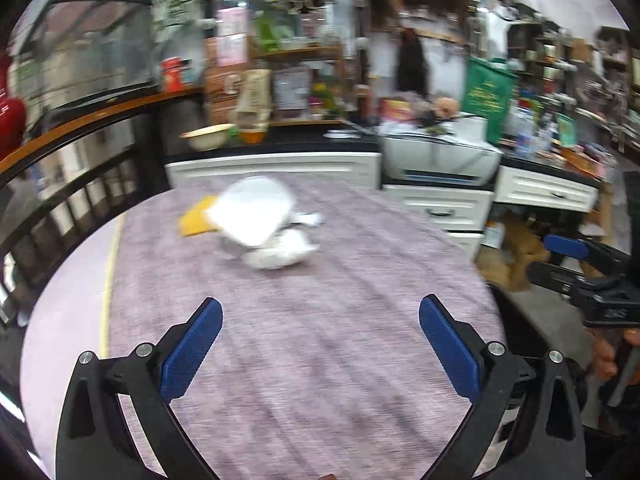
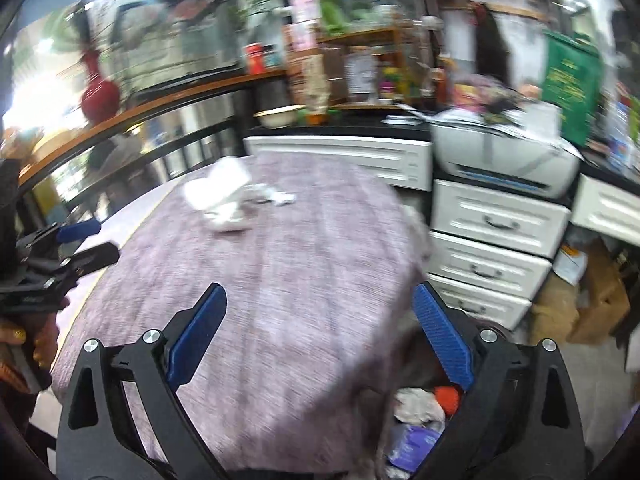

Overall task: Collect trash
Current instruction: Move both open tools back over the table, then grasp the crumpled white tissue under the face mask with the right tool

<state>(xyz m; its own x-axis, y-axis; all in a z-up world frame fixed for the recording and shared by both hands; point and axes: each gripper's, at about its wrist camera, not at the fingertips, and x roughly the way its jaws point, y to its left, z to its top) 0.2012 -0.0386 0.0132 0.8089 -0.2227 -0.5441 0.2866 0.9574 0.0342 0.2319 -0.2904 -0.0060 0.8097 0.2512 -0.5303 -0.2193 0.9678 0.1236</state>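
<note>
Fingers of the left gripper (image 1: 320, 344) and right gripper (image 2: 320, 336) are spread wide, nothing between them. The white trash pile (image 1: 264, 224) is seen mid-frame, upper centre, on the table (image 1: 320, 360); a low, centred approach is advised.

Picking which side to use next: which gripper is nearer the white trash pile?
Neither, clearly. Left gripper and right gripper both hover open, well short of the pile, which sits across the table.
</note>
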